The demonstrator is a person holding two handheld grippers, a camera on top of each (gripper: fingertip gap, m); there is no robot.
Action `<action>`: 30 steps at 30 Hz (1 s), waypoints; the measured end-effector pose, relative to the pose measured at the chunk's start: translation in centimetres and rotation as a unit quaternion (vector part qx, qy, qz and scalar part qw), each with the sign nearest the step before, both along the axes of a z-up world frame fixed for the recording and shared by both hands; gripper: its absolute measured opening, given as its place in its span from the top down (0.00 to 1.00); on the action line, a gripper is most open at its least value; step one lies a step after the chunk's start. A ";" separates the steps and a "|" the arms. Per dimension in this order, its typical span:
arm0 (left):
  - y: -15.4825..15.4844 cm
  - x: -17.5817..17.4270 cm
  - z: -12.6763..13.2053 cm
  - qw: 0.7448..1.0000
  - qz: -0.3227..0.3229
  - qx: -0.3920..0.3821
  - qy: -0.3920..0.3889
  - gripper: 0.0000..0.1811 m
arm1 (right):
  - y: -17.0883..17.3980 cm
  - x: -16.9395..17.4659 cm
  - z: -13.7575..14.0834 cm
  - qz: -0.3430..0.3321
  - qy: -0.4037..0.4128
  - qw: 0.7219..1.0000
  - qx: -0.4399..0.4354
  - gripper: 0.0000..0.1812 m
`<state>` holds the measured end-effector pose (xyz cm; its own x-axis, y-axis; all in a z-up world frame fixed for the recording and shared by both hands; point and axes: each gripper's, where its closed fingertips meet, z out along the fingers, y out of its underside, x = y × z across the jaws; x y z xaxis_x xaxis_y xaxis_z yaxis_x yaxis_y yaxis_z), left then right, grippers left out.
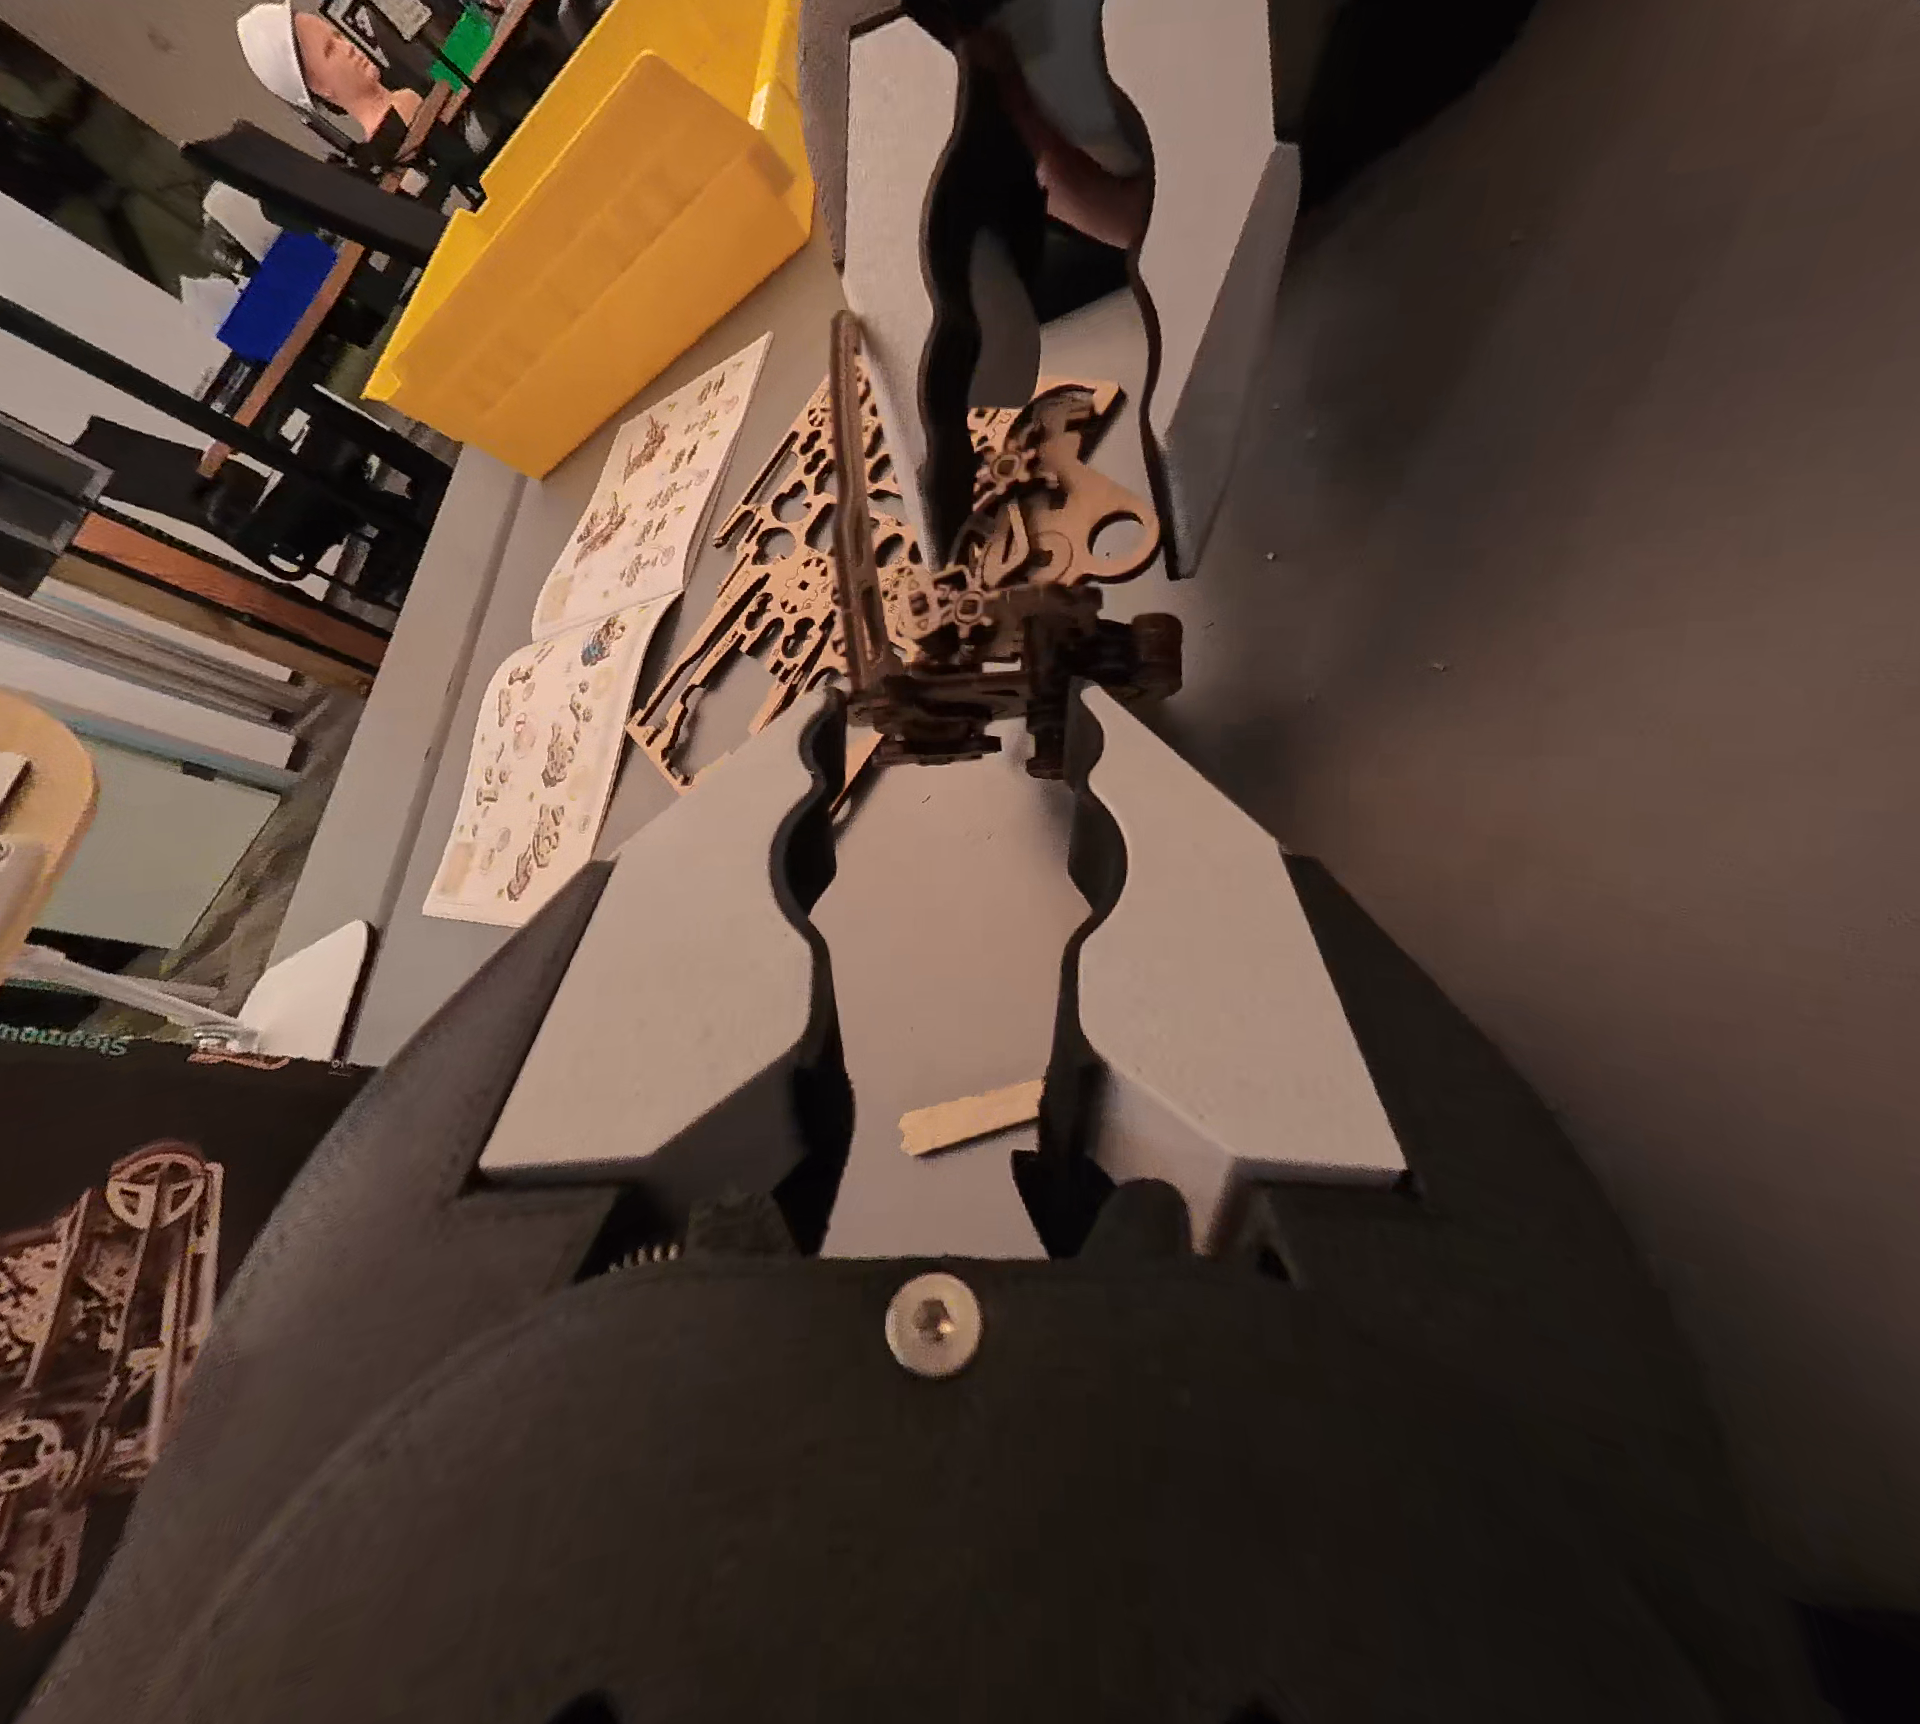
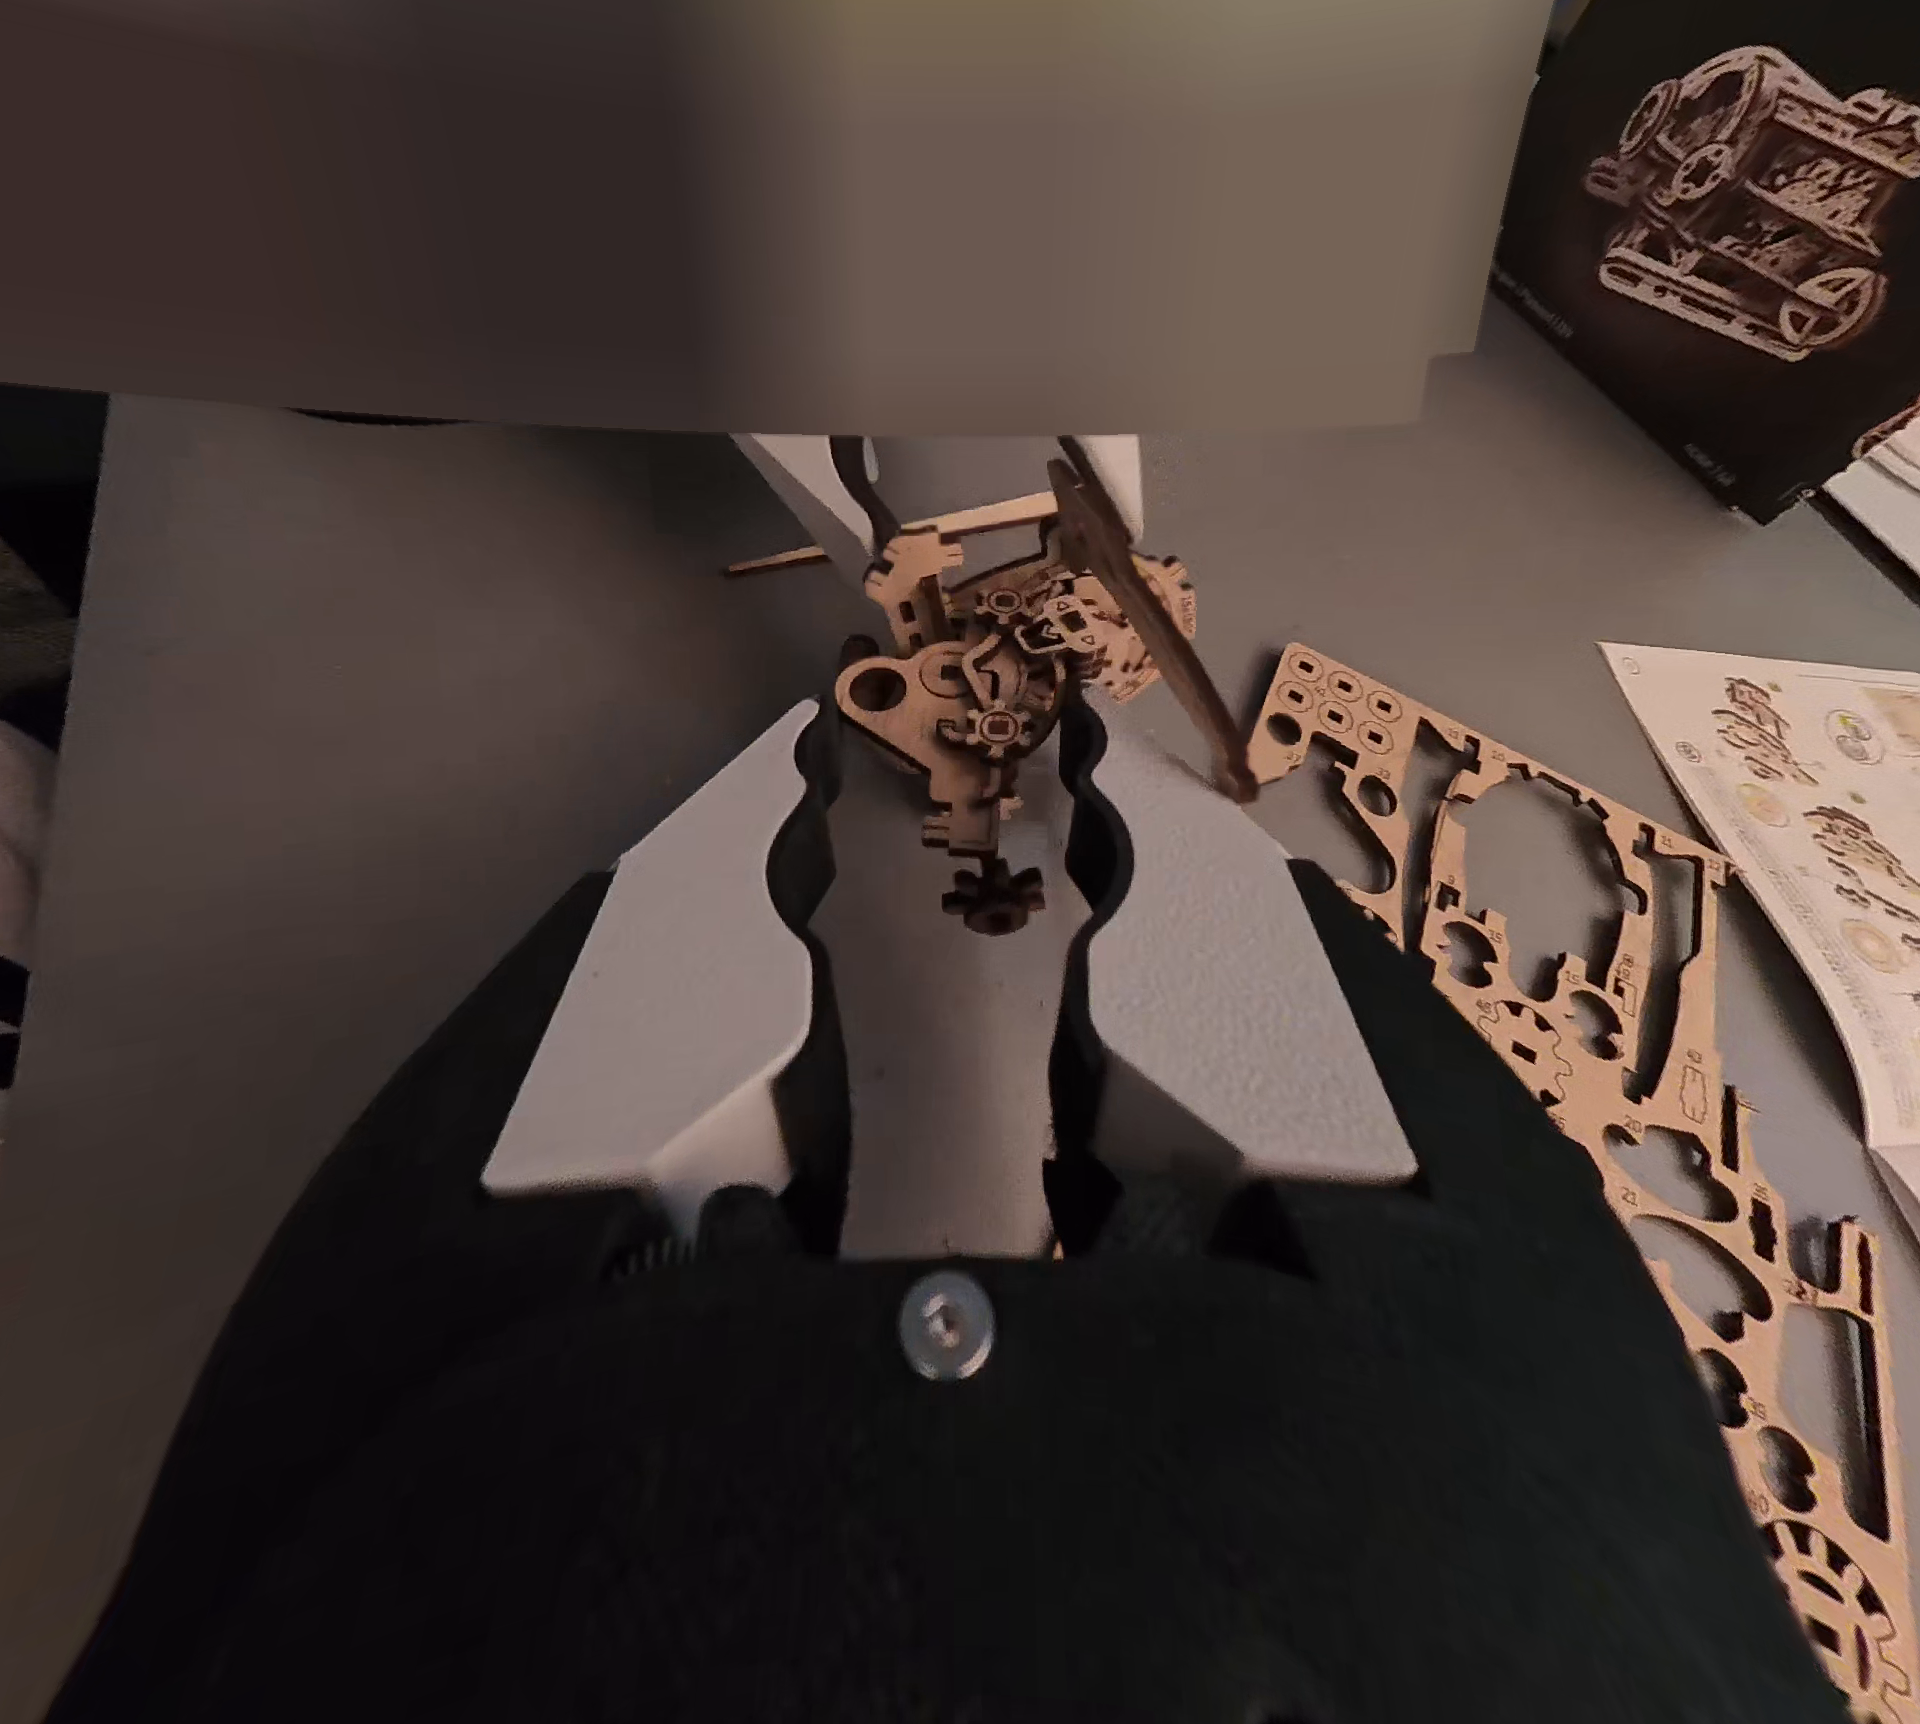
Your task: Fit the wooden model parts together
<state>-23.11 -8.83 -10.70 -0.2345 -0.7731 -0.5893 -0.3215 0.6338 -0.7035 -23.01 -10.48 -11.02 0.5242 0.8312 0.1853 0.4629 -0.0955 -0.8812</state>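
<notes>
My left gripper (image 1: 951, 724) is shut on a small dark wooden sub-assembly (image 1: 977, 687) with a thin upright strip (image 1: 852, 511) on its left side. My right gripper (image 1: 1055, 552) comes in from the opposite side and is shut on a flat light wooden plate with gears and a round hole (image 1: 1091, 521). The two parts meet between the grippers, above the grey table (image 1: 935, 947). In the right wrist view my right gripper (image 2: 951, 729) holds that plate (image 2: 935, 708), and the left gripper (image 2: 977, 521) shows behind it, partly hidden by a blurred patch.
A punched-out wooden parts sheet (image 1: 769, 594) (image 2: 1558, 947) and an open instruction booklet (image 1: 582, 635) (image 2: 1818, 843) lie beside the work. A yellow bin (image 1: 623, 220) stands beyond them. A black model box (image 2: 1745, 168) stands at the table edge. A loose wooden strip (image 1: 971, 1129) lies under my left gripper. Left and right tips are no more than a few centimetres apart.
</notes>
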 end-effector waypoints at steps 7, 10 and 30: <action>-0.7 -0.2 0.6 1.000 -0.011 0.007 0.006 0.79 | -0.7 -0.1 0.3 0.039 -0.008 0.999 -0.004 0.77; -0.8 -0.3 0.6 0.999 -0.004 0.031 0.023 0.79 | -0.8 -0.1 0.3 0.046 -0.053 0.997 0.044 0.78; -0.4 -0.2 0.8 0.999 0.021 0.019 0.030 0.80 | -0.5 0.0 1.2 0.015 0.004 0.999 0.052 0.81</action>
<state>-23.32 -9.25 -9.93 -0.2383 -0.7608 -0.6036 -0.3902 0.6442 -0.6579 -23.03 -11.02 -9.85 0.5017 0.8228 0.2671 0.4576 0.0095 -0.8891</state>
